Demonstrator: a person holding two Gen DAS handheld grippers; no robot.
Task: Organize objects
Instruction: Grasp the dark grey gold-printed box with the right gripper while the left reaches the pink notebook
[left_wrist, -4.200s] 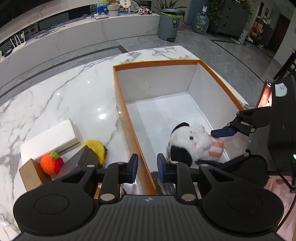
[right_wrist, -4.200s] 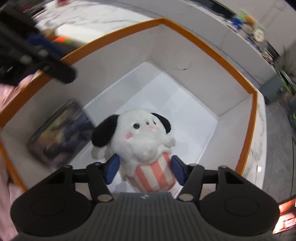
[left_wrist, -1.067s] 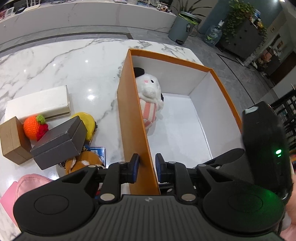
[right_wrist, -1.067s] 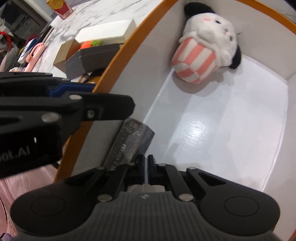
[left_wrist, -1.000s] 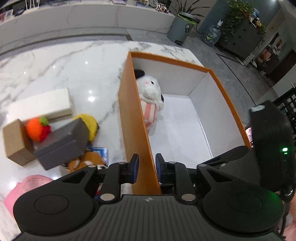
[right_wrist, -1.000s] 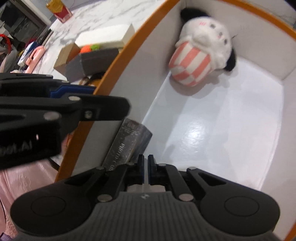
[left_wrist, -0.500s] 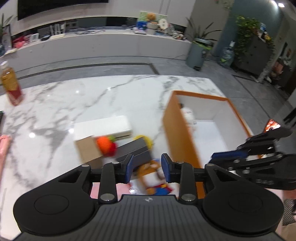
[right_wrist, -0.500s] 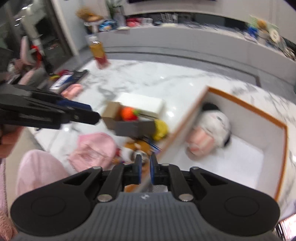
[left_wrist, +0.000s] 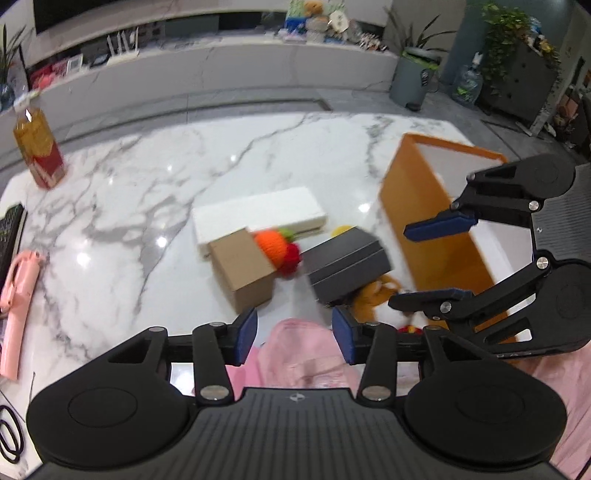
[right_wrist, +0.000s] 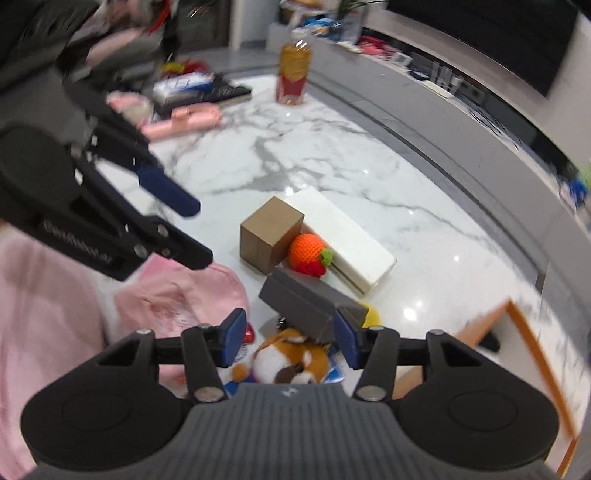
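Observation:
A heap of objects lies on the marble table: a brown cardboard box (left_wrist: 243, 267), a white box (left_wrist: 258, 214), a crocheted orange with a red piece (left_wrist: 275, 247), a dark grey box (left_wrist: 349, 264), a brown-and-white plush (right_wrist: 291, 360) and a pink cap (left_wrist: 303, 356). The orange storage box (left_wrist: 436, 225) stands to the right. My left gripper (left_wrist: 294, 334) is open and empty above the pink cap. My right gripper (right_wrist: 290, 338) is open and empty above the plush and the grey box; it also shows in the left wrist view (left_wrist: 432, 260).
A bottle of amber drink (left_wrist: 37, 151) stands at the table's far left corner. A pink handheld device (left_wrist: 16, 295) and a keyboard (left_wrist: 9, 229) lie at the left edge. A yellow object (right_wrist: 371, 314) peeks from behind the grey box.
Both grippers have pulled back out of the orange box and swung left over the heap. Both have opened wide. The white plush stays inside the box, now out of sight.

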